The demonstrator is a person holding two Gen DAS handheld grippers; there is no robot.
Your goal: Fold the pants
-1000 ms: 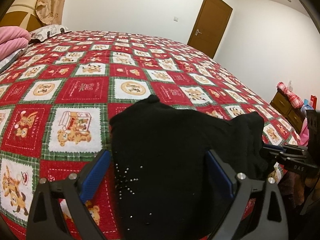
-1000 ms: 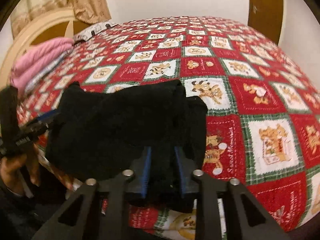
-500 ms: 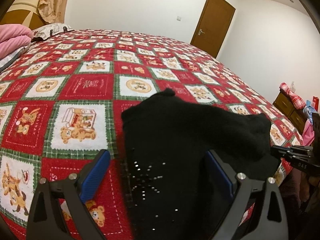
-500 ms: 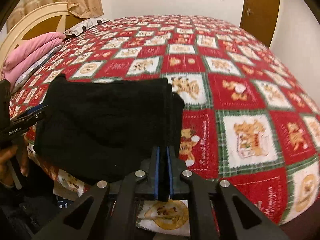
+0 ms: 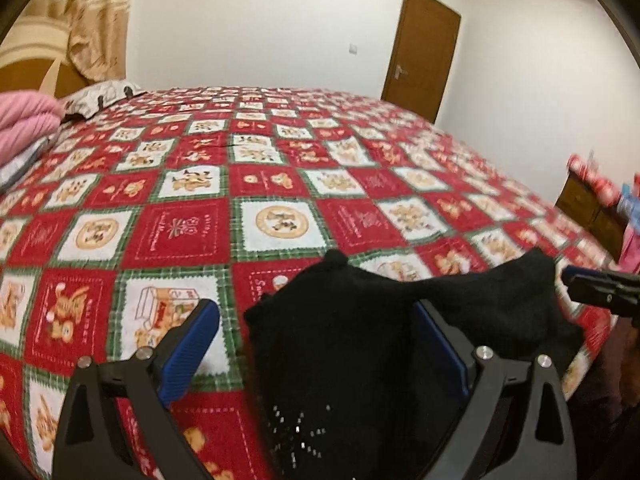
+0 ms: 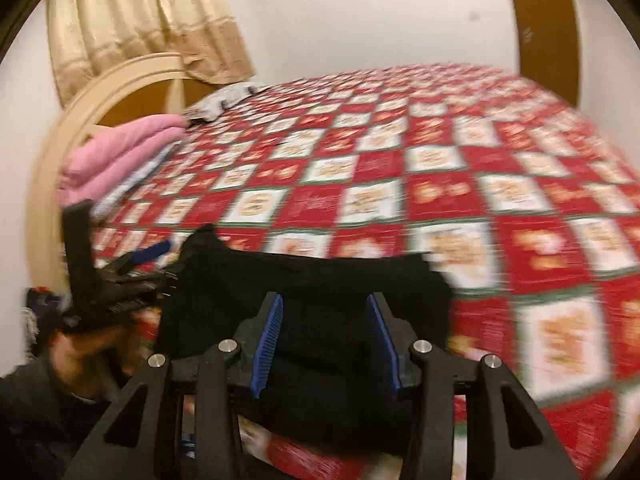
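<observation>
The left claw [image 5: 316,344] gapes wide at the bottom of its frame, holding nothing. The right claw [image 6: 326,344] also stands open, gripping nothing. The black pants [image 5: 360,344] lie bundled in a compact stack at the lower centre of both views, so the folding looks nearly or fully done; perhaps only tidying remains. The stack sits at the near edge of the bed [image 5: 280,168], and it may slip off. The checked cover runs bare toward the pink blanket [image 6: 120,152] at upper left.
</observation>
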